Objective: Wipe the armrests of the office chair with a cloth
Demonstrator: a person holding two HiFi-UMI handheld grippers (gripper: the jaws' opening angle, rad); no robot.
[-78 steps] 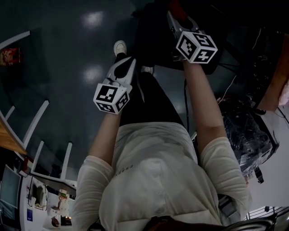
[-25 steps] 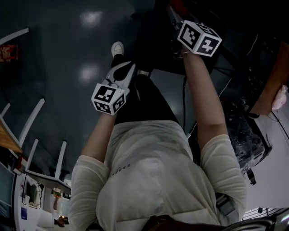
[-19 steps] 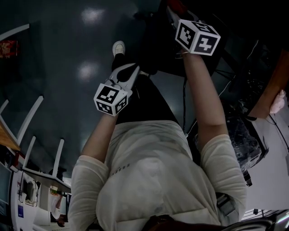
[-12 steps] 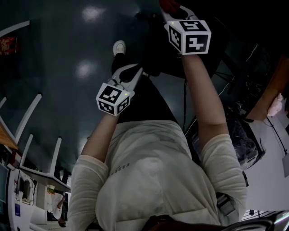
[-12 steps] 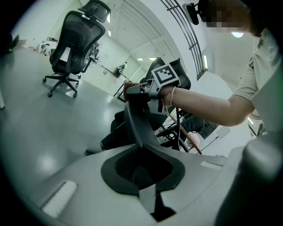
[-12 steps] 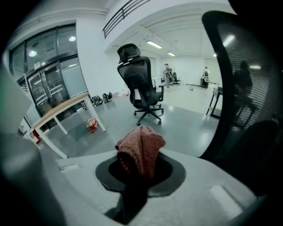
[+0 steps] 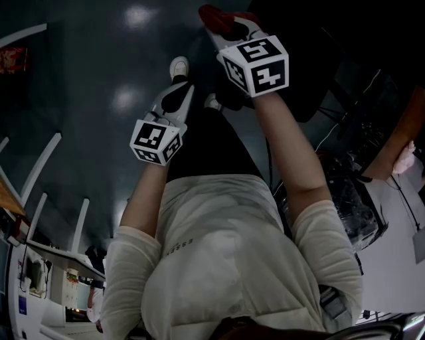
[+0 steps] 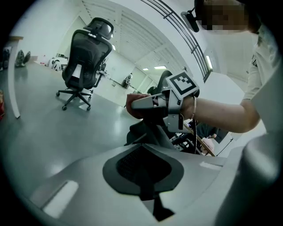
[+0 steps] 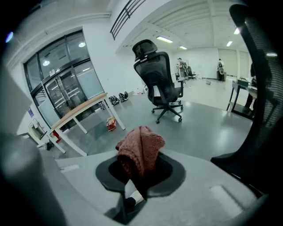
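My right gripper [image 7: 222,23] is shut on a crumpled red cloth [image 7: 218,14], held up in the air in the head view; in the right gripper view the cloth [image 9: 140,152] bulges out from between the jaws. The dark office chair [image 7: 305,86] stands just right of that gripper, with its mesh back [image 9: 261,88] at the edge of the right gripper view. My left gripper [image 7: 178,93] hangs lower and to the left, over the floor. Its jaws [image 8: 143,170] are shut with nothing in them. From the left gripper view I see the right gripper [image 8: 154,103] and cloth [image 8: 135,106].
A second black office chair [image 8: 86,57] [image 9: 161,84] stands far off on the grey floor. A white-legged table [image 9: 84,110] with a red bag [image 9: 111,123] under it is at the left. Cables and a wrapped black bundle [image 7: 358,199] lie beside a desk at the right.
My right gripper has swung left and slightly up with the cloth, away from the chair. The left gripper has shifted only a little.
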